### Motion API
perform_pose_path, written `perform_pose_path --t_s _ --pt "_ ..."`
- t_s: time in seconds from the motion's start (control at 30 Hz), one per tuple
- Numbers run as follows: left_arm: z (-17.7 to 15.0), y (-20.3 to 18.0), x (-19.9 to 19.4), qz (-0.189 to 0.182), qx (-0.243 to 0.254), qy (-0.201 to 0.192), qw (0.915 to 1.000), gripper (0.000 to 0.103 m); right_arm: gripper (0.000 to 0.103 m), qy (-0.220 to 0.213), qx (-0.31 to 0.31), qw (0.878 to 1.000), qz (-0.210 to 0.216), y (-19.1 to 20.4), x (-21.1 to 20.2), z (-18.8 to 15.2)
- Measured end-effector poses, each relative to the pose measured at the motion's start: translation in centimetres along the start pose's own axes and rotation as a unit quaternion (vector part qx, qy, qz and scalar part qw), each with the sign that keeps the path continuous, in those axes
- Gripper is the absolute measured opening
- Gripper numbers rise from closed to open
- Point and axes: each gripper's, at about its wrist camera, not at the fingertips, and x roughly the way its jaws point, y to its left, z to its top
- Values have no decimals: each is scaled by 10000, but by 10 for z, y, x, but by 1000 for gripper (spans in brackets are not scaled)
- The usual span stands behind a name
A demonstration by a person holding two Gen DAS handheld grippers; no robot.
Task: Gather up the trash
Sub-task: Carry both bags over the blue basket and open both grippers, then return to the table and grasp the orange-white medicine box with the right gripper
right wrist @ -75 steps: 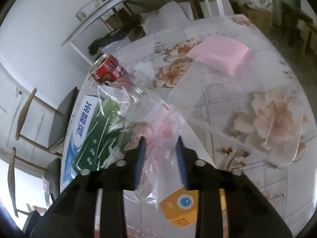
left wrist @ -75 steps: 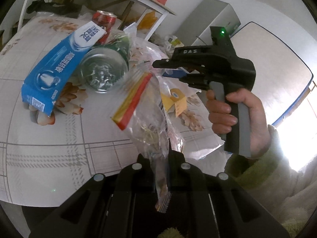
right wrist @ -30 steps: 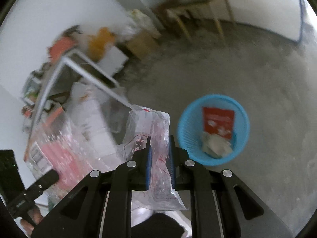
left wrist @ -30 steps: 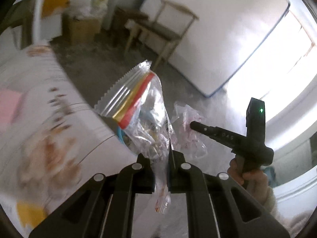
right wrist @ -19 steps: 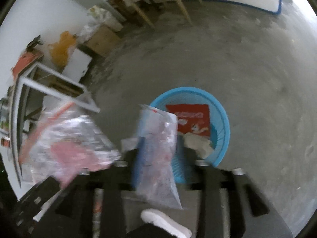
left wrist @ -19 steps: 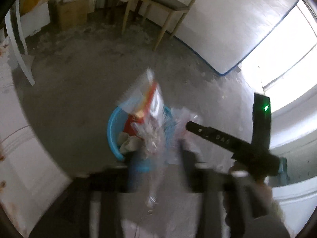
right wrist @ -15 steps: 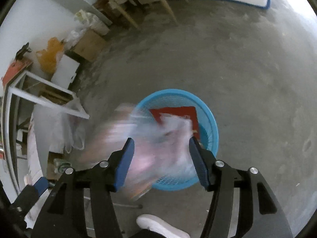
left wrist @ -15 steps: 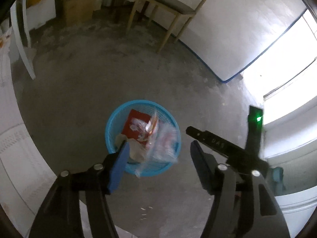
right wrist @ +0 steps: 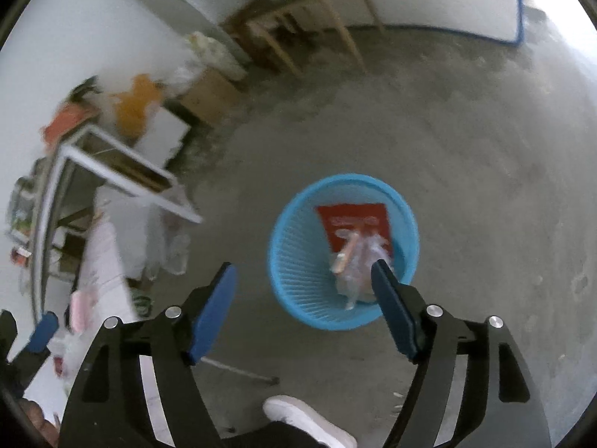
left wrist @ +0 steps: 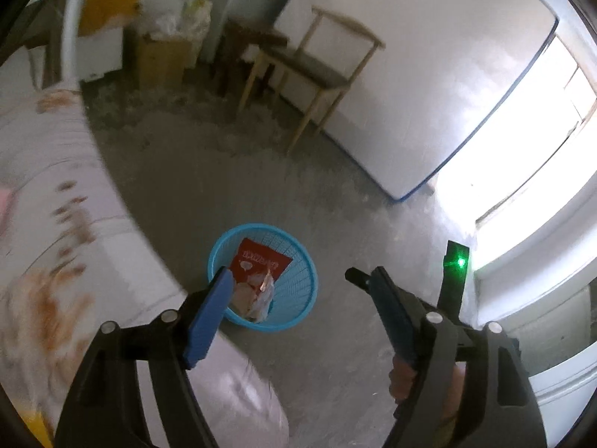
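A round blue basket (left wrist: 298, 300) stands on the concrete floor; it also shows in the right wrist view (right wrist: 294, 291). Inside lie a red packet (left wrist: 261, 259) (right wrist: 354, 220) and clear plastic bags (left wrist: 257, 296) (right wrist: 358, 261). My left gripper (left wrist: 298, 291) is open and empty above the basket. My right gripper (right wrist: 304, 280) is open and empty, also above the basket. The right gripper's body with its green light shows in the left wrist view (left wrist: 453, 291).
The table with the flowered cloth (left wrist: 56, 224) is at the left. A wooden chair (left wrist: 309, 63) stands by the far wall. A white metal shelf (right wrist: 112, 171) with clutter and a cardboard box (right wrist: 209, 97) stand at the left. My white shoe (right wrist: 302, 422) is below.
Both grippers swung from the table to above the basket, opened, and the two plastic bags dropped into it. The views have since tilted up slightly.
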Motion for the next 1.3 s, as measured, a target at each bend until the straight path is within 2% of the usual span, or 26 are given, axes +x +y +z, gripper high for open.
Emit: perform_pose_path --t_s 0.2,0.27,0.37,0.47,0.5,0.53,0.6,0.73,0.8,0.93,1.0,1.1,1.3 --pt "-53 14 -94 296 58 -567 9979 79 71 99 -697 9939 849 59 -35 -15" --pt "-79 22 -128 502 191 -809 9953 81 71 129 -1084 9876 1131 87 -47 -23" --pt "-112 41 -167 952 149 -1069 9896 82 72 186 -1789 9695 1664 136 -63 -43" --pt "-147 61 -194 1420 -38 -1337 9808 82 73 492 -2611 9353 2337 190 -70 -72" --pt "-159 71 -204 1581 -66 -1410 9773 82 73 608 -2723 9274 2490 201 -69 -80" --pt "-167 76 -206 1689 -85 -1443 9750 82 73 877 -2958 9100 2771 221 -65 -94" --pt "-186 85 -211 2107 -67 -1455 9667 82 74 1230 -3333 8834 3057 250 -57 -118" --pt "-219 98 -215 2776 118 -1440 9498 82 74 1519 -4190 8448 2960 300 -43 -163" --pt "-229 101 -213 3043 130 -1452 9414 82 74 1539 -4539 8308 2831 319 -36 -179" --pt "-237 106 -209 3338 237 -1494 9304 70 74 1561 -5249 8014 2406 352 -16 -212" --pt "-239 109 -207 3368 335 -1492 9291 64 74 1525 -5570 7858 2212 362 -8 -226" --pt "-239 113 -205 3310 393 -1487 9310 55 74 1476 -5920 7700 1868 371 4 -243" --pt "-243 122 -204 3108 377 -1506 9377 36 74 1424 -6305 7497 1421 383 20 -251"
